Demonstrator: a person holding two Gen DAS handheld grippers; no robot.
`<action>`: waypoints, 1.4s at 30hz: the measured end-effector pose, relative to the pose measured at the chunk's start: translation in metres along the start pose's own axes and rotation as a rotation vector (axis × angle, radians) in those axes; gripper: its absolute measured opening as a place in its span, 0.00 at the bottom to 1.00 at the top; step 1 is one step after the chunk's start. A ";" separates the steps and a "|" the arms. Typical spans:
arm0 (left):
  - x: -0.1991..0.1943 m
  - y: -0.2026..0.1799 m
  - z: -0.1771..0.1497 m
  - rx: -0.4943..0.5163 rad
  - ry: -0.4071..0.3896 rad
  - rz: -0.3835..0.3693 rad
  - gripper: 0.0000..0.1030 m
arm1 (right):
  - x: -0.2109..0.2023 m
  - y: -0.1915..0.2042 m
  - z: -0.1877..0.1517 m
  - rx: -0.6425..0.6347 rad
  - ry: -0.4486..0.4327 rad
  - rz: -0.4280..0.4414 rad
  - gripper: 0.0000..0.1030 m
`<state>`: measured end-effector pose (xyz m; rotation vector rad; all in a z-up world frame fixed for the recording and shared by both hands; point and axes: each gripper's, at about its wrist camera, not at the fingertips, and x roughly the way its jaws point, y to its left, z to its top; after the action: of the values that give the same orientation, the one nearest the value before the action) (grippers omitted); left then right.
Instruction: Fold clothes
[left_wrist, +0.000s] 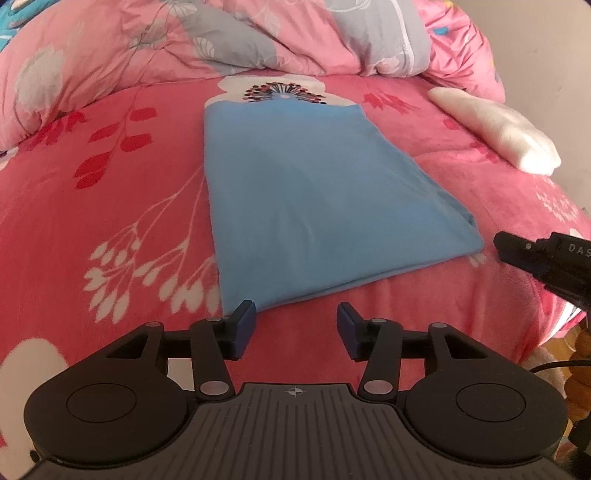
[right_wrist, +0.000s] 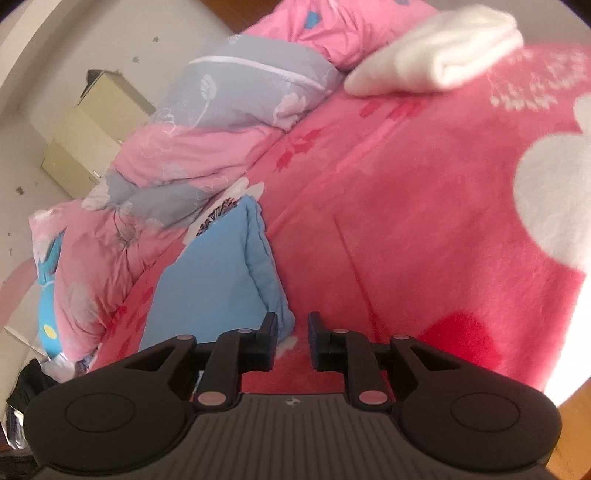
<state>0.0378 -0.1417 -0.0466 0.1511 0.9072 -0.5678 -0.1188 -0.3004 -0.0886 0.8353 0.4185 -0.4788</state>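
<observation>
The blue garment (left_wrist: 325, 206) lies flat on the red floral blanket (left_wrist: 110, 192) as a long, narrow rectangle with layered edges, its far end just short of the heaped pink quilt (left_wrist: 110, 48). A white folded cloth (left_wrist: 506, 129) sits well apart to the right. My left gripper (left_wrist: 295, 328) hovers at the near edge, fingers spread wide with nothing between them; its left pad is just at the near left corner. My right gripper (right_wrist: 291, 339) is at the near right corner, fingers parted by a narrower gap, also holding nothing.

The state fits either a panel awaiting another fold or a finished fold just let go (I cannot tell which from here).

Risks, as I judge them:
- If I pinch the near corners, I may catch only the top layer. The stacked edge on the right (right_wrist: 266, 258) looks loose and puffy, so the layers could slide apart and the rectangle would skew.
- The blanket is plush; a low approach could snag pile along with fabric and drag the whole piece.
- My two grippers sit at different angles (the right view is strongly tilted). Uneven lift would twist the panel and misalign edges.
- Carrying the near edge too far puts it against the quilt, rumpling the far end.
</observation>
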 end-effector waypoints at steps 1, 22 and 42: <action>-0.001 0.000 0.000 0.001 -0.001 0.001 0.48 | -0.001 0.005 0.000 -0.021 -0.007 -0.010 0.25; -0.003 0.015 0.007 -0.028 -0.034 0.016 0.52 | 0.030 0.087 -0.008 -0.232 0.078 0.116 0.27; -0.014 0.066 -0.042 -0.148 -0.259 -0.143 0.52 | 0.043 0.072 -0.019 -0.219 -0.001 0.080 0.27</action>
<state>0.0363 -0.0653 -0.0690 -0.1207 0.7075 -0.6344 -0.0469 -0.2543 -0.0793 0.6371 0.4267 -0.3520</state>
